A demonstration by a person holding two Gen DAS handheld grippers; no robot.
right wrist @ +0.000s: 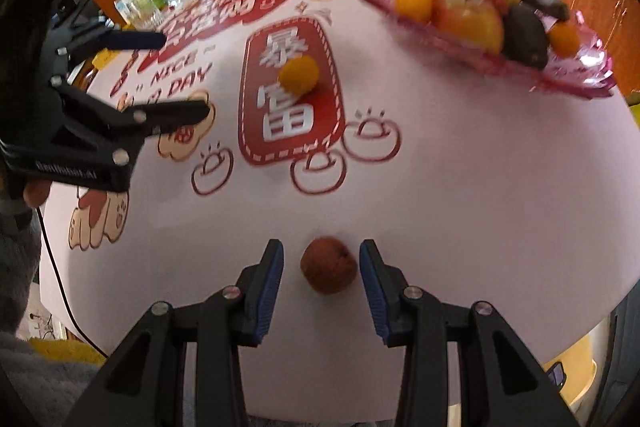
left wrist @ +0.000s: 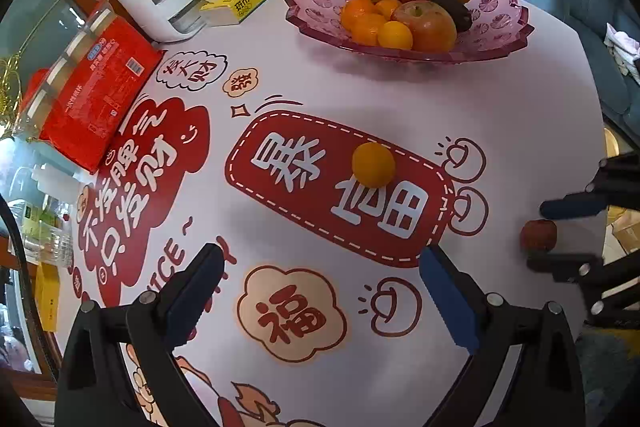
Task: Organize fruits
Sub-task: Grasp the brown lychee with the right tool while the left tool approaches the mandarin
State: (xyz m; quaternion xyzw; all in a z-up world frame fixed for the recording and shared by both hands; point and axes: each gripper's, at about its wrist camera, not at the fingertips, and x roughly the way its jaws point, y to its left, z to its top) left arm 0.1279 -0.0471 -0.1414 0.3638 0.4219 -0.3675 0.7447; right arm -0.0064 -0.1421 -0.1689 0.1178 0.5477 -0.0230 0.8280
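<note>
Most of the sorting looks done from where I stand: the scalloped pink plastic fruit bowl (left wrist: pixel 304 9) at about 1 o'clock on the printed white-and-red tablecloth (left wrist: pixel 520 131) already holds a heap of oranges, a red-yellow apple, a yellowish pear-like fruit and dark, elongated fruits. By my count 2 pieces remain loose on the cloth.

Going left to right, the left gripper (left wrist: pixel 320 291) comes first. Its blue-padded fingers are spread wide with nothing between them, and the loose round orange-yellow citrus fruit (left wrist: pixel 373 165) lies ahead of it at roughly 12 o'clock, well apart from the tips, on the red label with white characters.

Further right, the right gripper (right wrist: pixel 321 269) is also parted, not clamped, but it straddles the small brownish-red wrinkled round fruit (right wrist: pixel 329 265). That fruit sits on the cloth directly between the 2 blue pads, near each yet touching neither as far as I can tell. The bowl lies at about 1 o'clock from this gripper, well apart.

I judge the brownish fruit is the next to go, then the citrus.
</note>
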